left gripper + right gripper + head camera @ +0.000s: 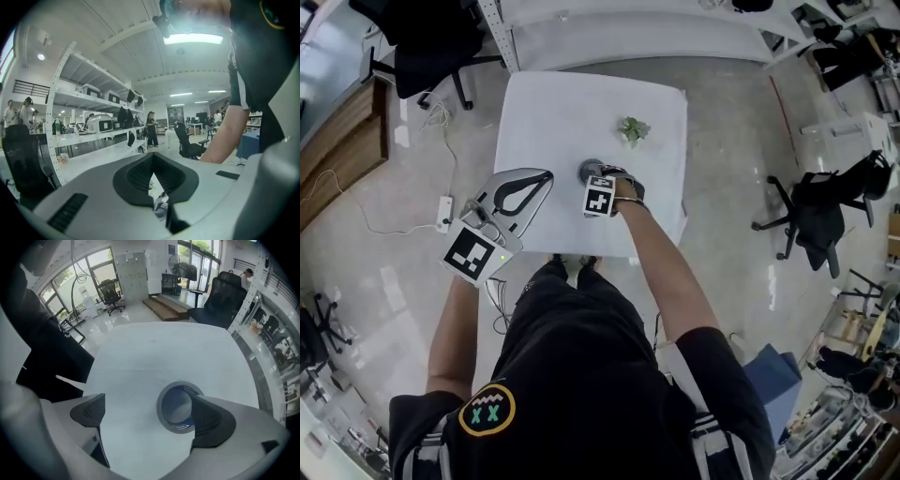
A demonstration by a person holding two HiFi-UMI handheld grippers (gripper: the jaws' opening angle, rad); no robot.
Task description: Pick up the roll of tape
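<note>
The grey roll of tape (587,170) lies flat on the white table (553,112), near its front middle. My right gripper (598,178) hovers right over it, open. In the right gripper view the roll (162,405) sits between the two pads, close against the right pad (213,420), which covers its right rim; the left pad (89,411) stands well apart from it. My right gripper (150,414) grips nothing. My left gripper (546,176) is held at the table's front left, jaws shut and empty. From the left gripper view, the left gripper (153,159) points out into the room.
A small green plant sprig (633,129) lies on the table behind the roll. A power strip (443,212) with its cable lies on the floor at left. Office chairs stand at the back left (427,52) and right (816,211). The table's front edge is by my legs.
</note>
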